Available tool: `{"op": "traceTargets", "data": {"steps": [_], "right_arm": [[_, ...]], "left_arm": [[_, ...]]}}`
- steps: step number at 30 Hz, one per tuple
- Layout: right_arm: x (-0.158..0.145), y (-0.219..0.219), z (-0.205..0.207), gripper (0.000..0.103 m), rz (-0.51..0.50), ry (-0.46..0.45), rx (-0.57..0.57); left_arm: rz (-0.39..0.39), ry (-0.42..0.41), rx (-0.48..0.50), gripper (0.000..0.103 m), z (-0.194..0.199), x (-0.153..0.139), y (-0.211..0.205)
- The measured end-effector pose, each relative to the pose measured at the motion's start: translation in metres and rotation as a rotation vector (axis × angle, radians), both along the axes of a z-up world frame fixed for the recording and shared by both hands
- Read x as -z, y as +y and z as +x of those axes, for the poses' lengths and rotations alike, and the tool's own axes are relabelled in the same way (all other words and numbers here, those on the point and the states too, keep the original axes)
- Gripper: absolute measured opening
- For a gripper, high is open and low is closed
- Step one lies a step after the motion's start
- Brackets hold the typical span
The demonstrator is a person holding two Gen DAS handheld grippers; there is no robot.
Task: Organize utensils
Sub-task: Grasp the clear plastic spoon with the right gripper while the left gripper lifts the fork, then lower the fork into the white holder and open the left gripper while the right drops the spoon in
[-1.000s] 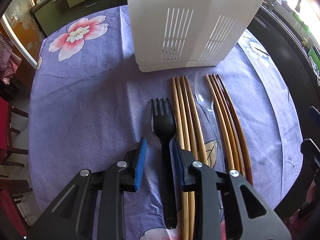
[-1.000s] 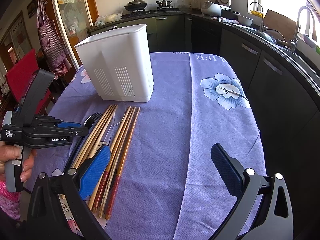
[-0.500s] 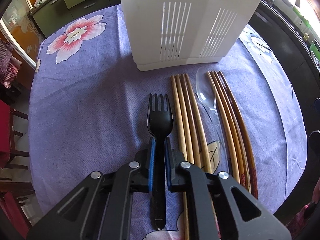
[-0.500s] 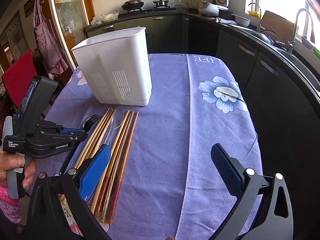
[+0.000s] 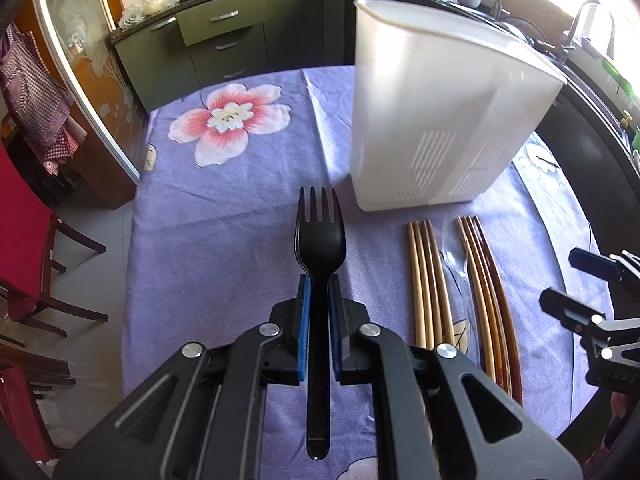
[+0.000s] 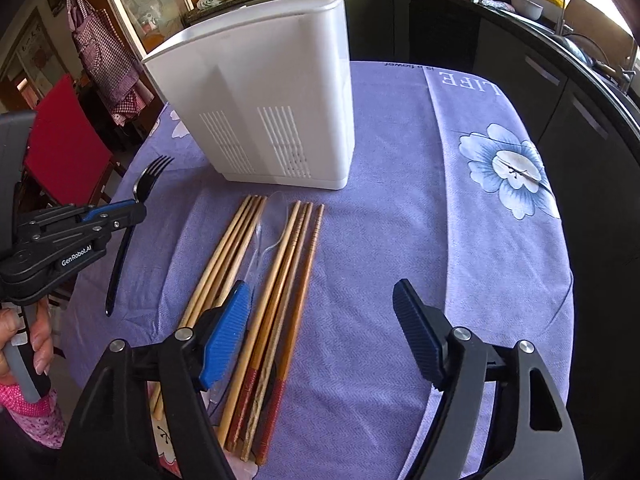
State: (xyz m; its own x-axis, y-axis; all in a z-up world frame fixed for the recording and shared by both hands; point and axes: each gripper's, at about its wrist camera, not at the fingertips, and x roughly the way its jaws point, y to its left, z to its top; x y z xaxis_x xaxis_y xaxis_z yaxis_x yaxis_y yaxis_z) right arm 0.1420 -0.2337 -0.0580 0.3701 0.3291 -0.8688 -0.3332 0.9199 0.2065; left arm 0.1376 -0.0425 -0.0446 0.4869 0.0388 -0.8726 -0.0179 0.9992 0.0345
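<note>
So the left gripper point(image 5: 318, 312) had its blue-padded fingers point(image 5: 305, 320) clamped tight on the neck of the black plastic fork point(image 5: 320, 236), tines pointing forward and the handle sticking back between the arms. From the right wrist view the fork point(image 6: 138, 188) was lifted clear off the purple flowered tablecloth point(image 6: 460, 208) on the bench, tilted tines-up, out to the left of everything else.

The right gripper point(image 6: 324, 336) had its fingers spread wide apart, holding nothing, hovering over the near ends of the sticks.

Lying flat on the cloth: a bunch of light bamboo chopsticks point(image 6: 228, 256), a clear plastic spoon point(image 6: 268, 224) just beside them, then darker brown wooden chopsticks point(image 6: 292, 280) on the far side of the spoon. The tall white slotted plastic utensil holder point(image 6: 264, 92) stood upright just beyond their tips.
</note>
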Motion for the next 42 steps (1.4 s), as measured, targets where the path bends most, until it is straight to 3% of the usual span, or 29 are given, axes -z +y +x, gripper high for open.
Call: {"op": "traceTargets", "data": {"steps": [2, 6, 12, 22, 28, 35, 42], "right_arm": [[0.005, 0.014, 0.006, 0.068, 0.018, 0.036, -0.025], [0.02, 0.036, 0.019, 0.042, -0.006, 0.086, -0.028], [0.034, 0.05, 0.025, 0.024, -0.011, 0.111, -0.011], [0.048, 0.069, 0.031, 0.015, -0.057, 0.128, 0.009], [0.05, 0.079, 0.031, 0.011, -0.088, 0.093, 0.034], [0.029, 0.057, 0.013, 0.01, 0.058, 0.036, 0.042], [-0.017, 0.014, -0.017, 0.01, 0.211, -0.09, 0.07]], "left_arm": [[0.006, -0.023, -0.007, 0.009, -0.002, -0.007, 0.007], [0.005, -0.039, -0.001, 0.009, -0.009, -0.014, 0.009], [-0.003, -0.046, 0.01, 0.009, -0.015, -0.014, 0.01], [-0.01, -0.055, 0.017, 0.009, -0.018, -0.013, 0.012], [-0.015, -0.058, 0.028, 0.009, -0.018, -0.013, 0.01], [-0.039, -0.102, 0.039, 0.009, -0.019, -0.032, 0.009], [-0.149, -0.243, 0.082, 0.009, -0.005, -0.097, 0.001]]}}
